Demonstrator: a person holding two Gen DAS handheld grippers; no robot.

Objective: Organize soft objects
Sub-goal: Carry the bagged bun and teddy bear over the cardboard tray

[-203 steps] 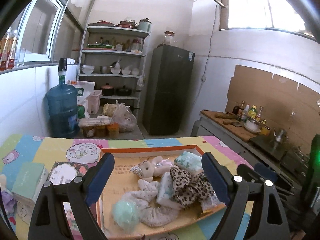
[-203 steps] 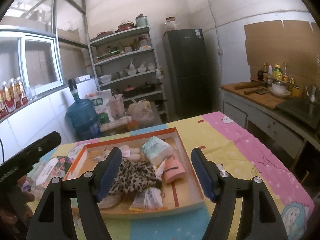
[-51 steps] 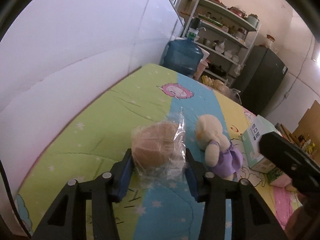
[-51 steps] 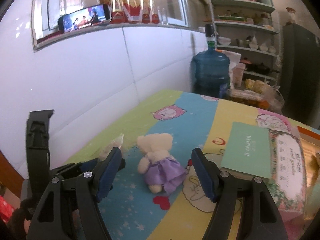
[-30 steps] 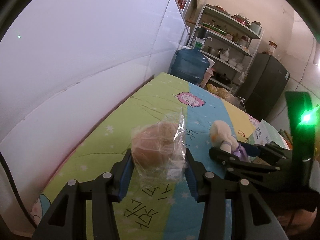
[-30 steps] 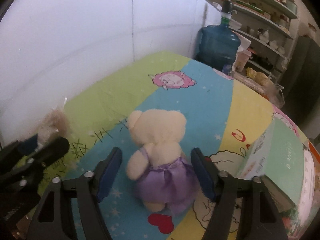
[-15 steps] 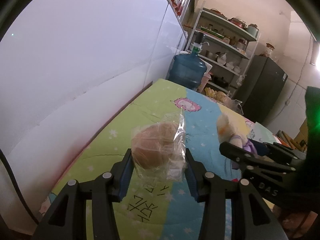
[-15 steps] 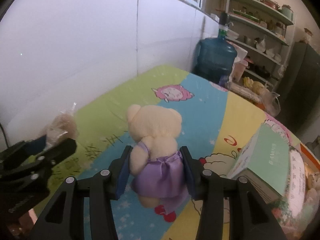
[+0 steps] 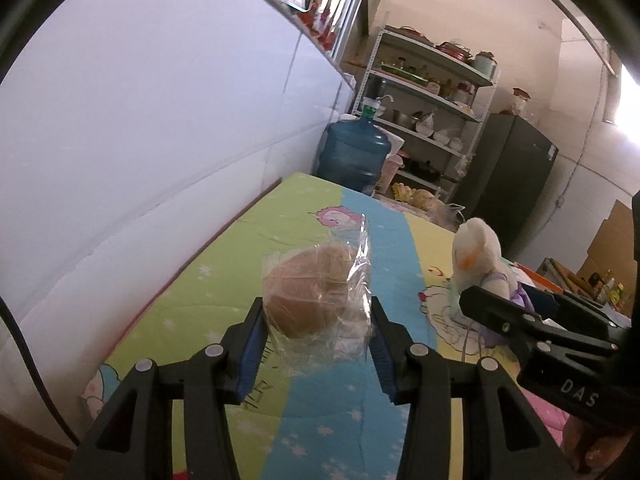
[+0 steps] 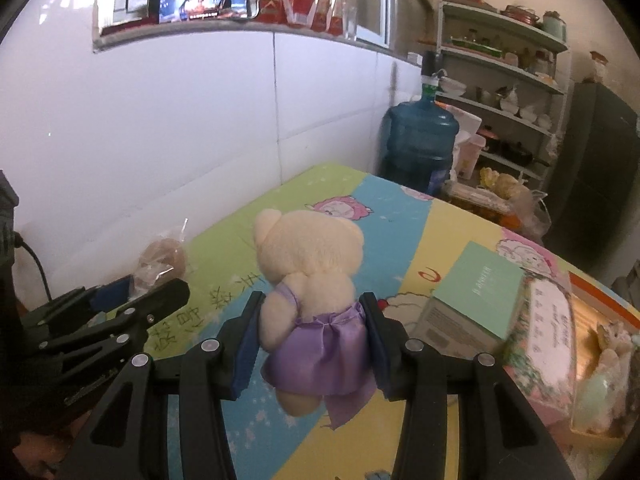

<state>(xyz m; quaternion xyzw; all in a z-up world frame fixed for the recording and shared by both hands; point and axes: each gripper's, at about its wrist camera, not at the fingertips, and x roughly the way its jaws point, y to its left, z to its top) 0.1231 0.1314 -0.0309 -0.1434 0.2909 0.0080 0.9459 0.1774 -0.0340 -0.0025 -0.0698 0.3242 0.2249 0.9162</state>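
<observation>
Both soft toys gripped and lifted above the table, not yet put away.

The left gripper (image 9: 316, 336) clamps a brown ball wrapped in plastic (image 9: 310, 298); the right gripper (image 10: 310, 344) squeezes a cream teddy bear in a purple dress (image 10: 310, 292). The orange tray (image 10: 600, 308) waits at the far right. On the right gripper's body, "DAS" is readable.

Left gripper (image 9: 316, 334): jaws clamped on a load, angled downward. Right gripper (image 10: 312, 338): likewise clamped, angled downward, just right of it.
</observation>
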